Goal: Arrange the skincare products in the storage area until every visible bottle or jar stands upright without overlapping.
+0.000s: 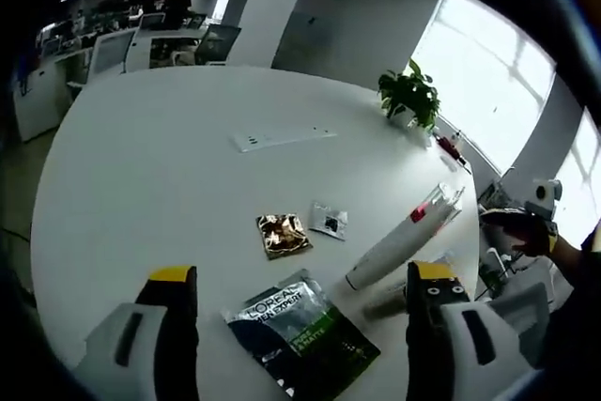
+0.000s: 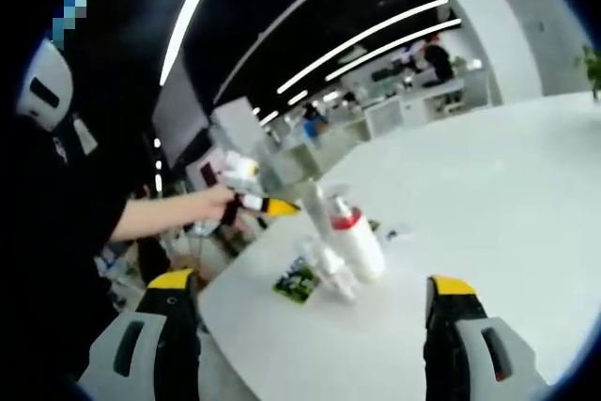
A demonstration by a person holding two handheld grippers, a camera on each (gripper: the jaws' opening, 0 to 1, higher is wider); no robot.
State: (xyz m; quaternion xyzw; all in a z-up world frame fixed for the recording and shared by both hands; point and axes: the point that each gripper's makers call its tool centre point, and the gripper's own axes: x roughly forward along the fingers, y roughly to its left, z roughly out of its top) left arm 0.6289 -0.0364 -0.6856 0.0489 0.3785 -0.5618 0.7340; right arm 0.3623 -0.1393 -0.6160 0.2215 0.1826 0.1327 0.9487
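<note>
Lying flat on the white counter, a white bottle with a red band rests near a dark green sachet, a gold packet and a small grey packet. The left gripper hovers above them, fingers wide and holding nothing. The right gripper is likewise spread wide, empty, facing the same bottle and a clear bottle at the counter's edge.
</note>
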